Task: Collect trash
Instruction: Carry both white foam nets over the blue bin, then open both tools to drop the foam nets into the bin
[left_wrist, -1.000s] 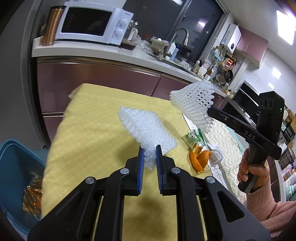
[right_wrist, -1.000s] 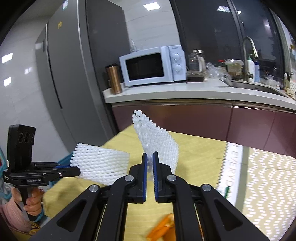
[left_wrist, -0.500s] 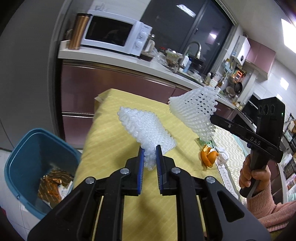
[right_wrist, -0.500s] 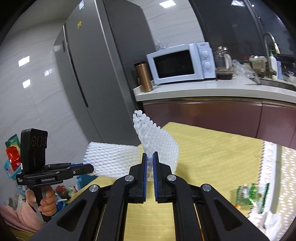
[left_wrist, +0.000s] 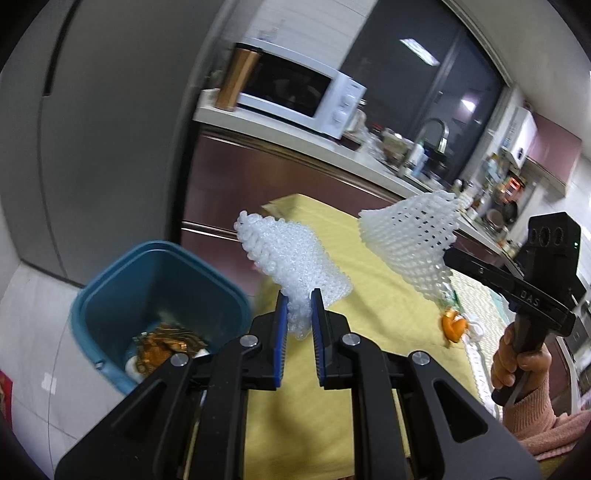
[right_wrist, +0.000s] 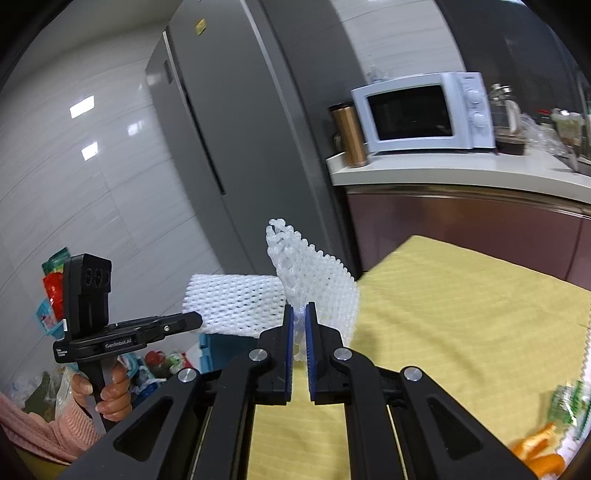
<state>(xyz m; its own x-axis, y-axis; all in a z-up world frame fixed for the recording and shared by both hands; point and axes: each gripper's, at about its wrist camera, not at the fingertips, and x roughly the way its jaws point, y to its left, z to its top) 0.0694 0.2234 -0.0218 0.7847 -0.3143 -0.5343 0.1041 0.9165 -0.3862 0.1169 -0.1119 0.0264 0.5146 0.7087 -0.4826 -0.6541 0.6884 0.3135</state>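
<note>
**A:** So which step is this?

**B:** The carry, I'd say. Both hands are lifted off the yellow tabletop (left_wrist: 373, 295) and heading for the blue bin (left_wrist: 155, 291), which stands on the floor just off the tabletop's left edge. It already holds some gold wrapper and a few bits of white.

**A:** And what is each hand carrying?

**B:** The left gripper (left_wrist: 297, 314) has its jaws nearly closed, pinching the lower corner of a white foam net (left_wrist: 291, 262). The right gripper (right_wrist: 299, 332) has its jaws closed to a narrow gap on a second foam net (right_wrist: 317, 288). Both nets hang in the air above the tabletop's left part, the left one nearest the bin.

**A:** What does the next move need?

**B:** Probably swinging each net over the bin's rim before the jaws open. The foam is light and springy, so it could drift or catch on a jaw pad.

**A:** Anything left behind?

**B:** Orange peel (left_wrist: 453, 326) and a green wrapper (right_wrist: 569, 402) lie toward the tabletop's right edge.

**A:** What can't you make out?

**B:** The bin's near side sits behind the left gripper, its contents are blurred, and the white scrap beside the peel is too smeared to name.
</note>
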